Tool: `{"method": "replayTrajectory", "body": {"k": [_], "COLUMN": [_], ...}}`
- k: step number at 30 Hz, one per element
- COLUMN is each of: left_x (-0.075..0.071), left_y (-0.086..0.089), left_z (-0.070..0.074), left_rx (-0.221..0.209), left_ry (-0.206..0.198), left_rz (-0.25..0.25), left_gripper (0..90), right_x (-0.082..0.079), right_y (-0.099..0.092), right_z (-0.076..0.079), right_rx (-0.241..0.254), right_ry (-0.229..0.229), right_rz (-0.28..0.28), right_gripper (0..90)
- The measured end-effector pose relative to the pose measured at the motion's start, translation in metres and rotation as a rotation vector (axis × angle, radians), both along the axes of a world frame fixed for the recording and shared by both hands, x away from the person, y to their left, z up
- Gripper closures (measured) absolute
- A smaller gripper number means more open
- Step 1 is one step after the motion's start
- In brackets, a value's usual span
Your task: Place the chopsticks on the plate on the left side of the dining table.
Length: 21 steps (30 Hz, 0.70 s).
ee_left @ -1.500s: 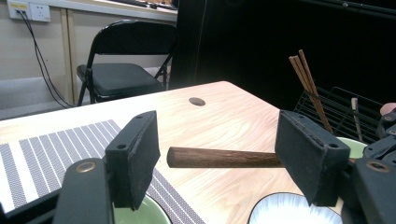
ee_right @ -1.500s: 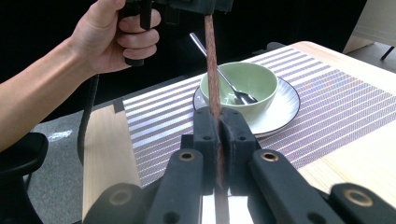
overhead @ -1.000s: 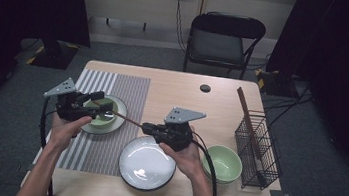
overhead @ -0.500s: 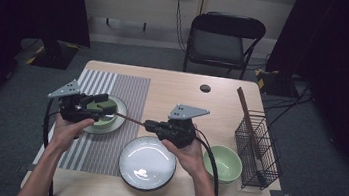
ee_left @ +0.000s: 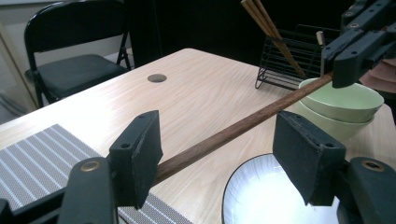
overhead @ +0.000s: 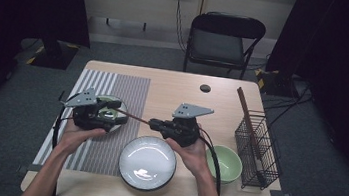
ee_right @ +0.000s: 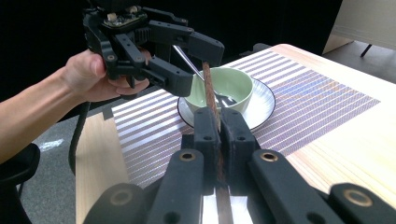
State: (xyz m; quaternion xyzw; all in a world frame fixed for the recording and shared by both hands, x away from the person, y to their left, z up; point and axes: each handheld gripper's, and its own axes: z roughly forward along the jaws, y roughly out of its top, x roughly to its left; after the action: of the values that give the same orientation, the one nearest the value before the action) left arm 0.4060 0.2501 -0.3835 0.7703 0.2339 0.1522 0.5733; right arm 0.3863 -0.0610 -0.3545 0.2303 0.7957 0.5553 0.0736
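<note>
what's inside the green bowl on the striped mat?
In the right gripper view, the green bowl on its plate holds a metal utensil, its handle leaning out toward the left tongs. The chopstick crosses in front and covers part of the bowl's inside.

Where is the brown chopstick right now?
In the high view the chopstick is mid-table, clamped in the right gripper, its far end between the left gripper's open jaws, above the white plate.

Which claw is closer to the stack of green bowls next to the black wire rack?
Right. The right claw hovers just left of the green bowls, clamping a brown chopstick. The left claw is far across the table, over the striped mat.
</note>
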Motion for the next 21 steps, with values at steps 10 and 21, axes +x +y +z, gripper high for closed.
{"method": "replayTrajectory", "body": {"k": [10,21], "left_x": [0.0,0.002], "left_y": [-0.007,-0.007], "left_z": [-0.006,-0.012], "left_rx": [0.073,0.106], "left_ry": [-0.018,-0.002], "left_rz": [-0.016,-0.003], "left_gripper": [31.4,48.4], "right_x": [-0.002,-0.002], "right_y": [-0.002,0.0], "right_z": [0.009,0.016], "right_rx": [-0.02,-0.034], "right_ry": [-0.005,0.007], "right_rz": [0.002,0.017], "right_gripper": [85.8,85.7]}}
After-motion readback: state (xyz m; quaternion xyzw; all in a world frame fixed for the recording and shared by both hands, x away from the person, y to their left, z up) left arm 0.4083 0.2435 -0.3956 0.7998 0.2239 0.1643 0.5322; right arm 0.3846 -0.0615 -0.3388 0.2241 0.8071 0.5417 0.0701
